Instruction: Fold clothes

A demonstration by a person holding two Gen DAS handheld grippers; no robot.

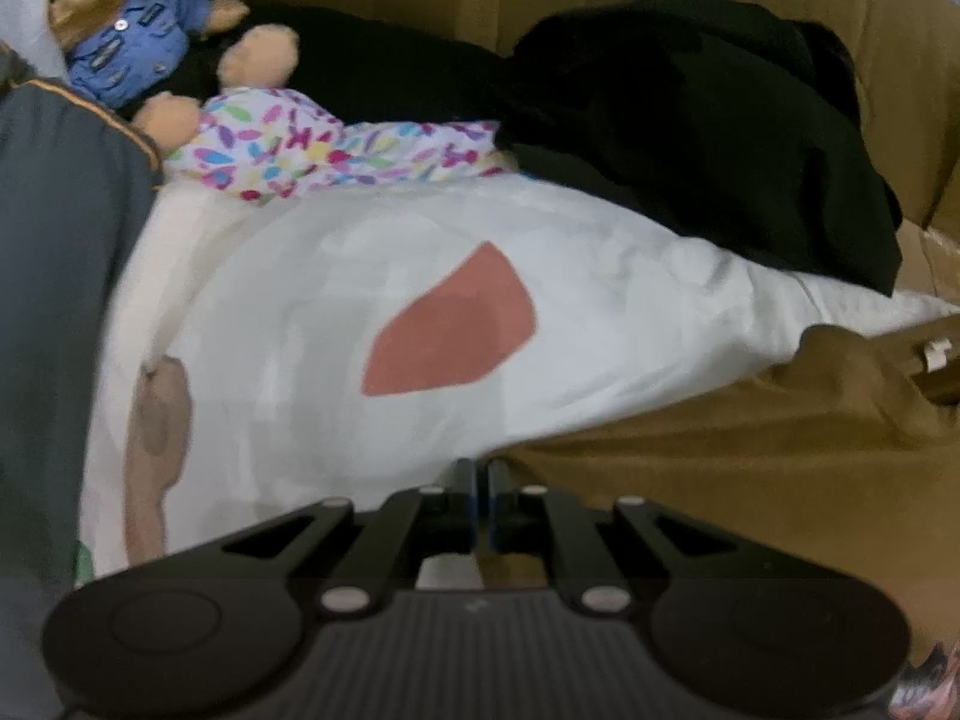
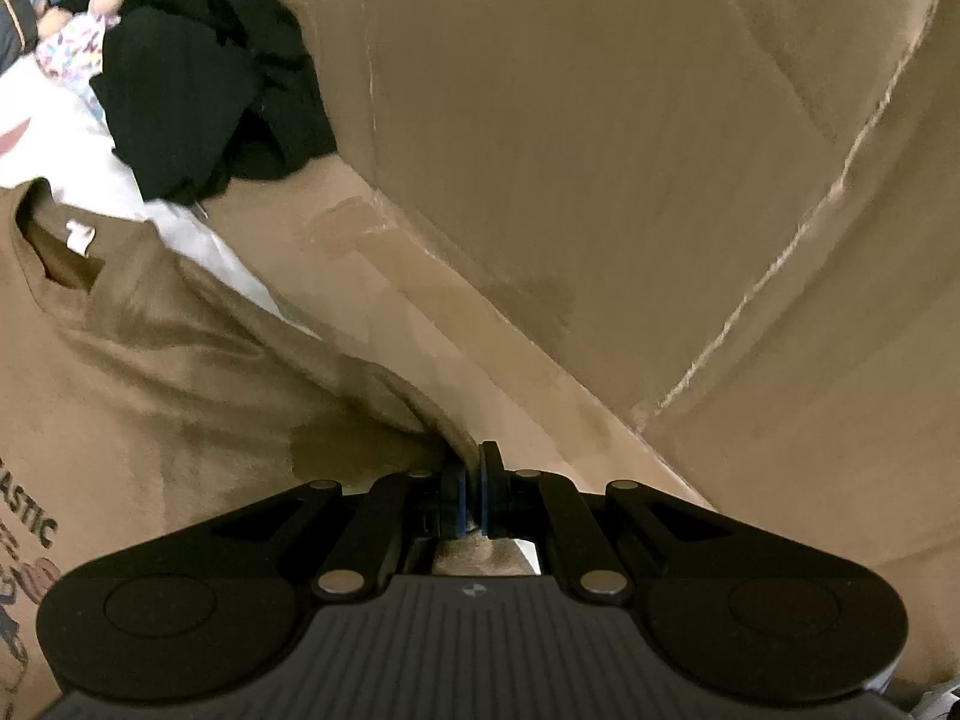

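Observation:
A brown T-shirt (image 2: pixel 150 372) lies spread on cardboard, its collar and white neck label (image 2: pixel 80 237) at the upper left of the right wrist view and printed lettering at the left edge. My right gripper (image 2: pixel 474 459) is shut on a fold of the shirt's edge. In the left wrist view the same brown shirt (image 1: pixel 720 468) fills the lower right. There my left gripper (image 1: pixel 480 468) is shut, with the shirt's edge pinched at its tips, over a white cloth with a pink patch (image 1: pixel 360 276).
A black garment (image 1: pixel 690 108) is heaped at the back against the cardboard wall (image 2: pixel 600 150). A teddy bear in a blue shirt (image 1: pixel 120 24) and a colourful patterned cloth (image 1: pixel 312 144) lie at the back left. A grey garment with an orange stripe (image 1: pixel 54 240) is at the left.

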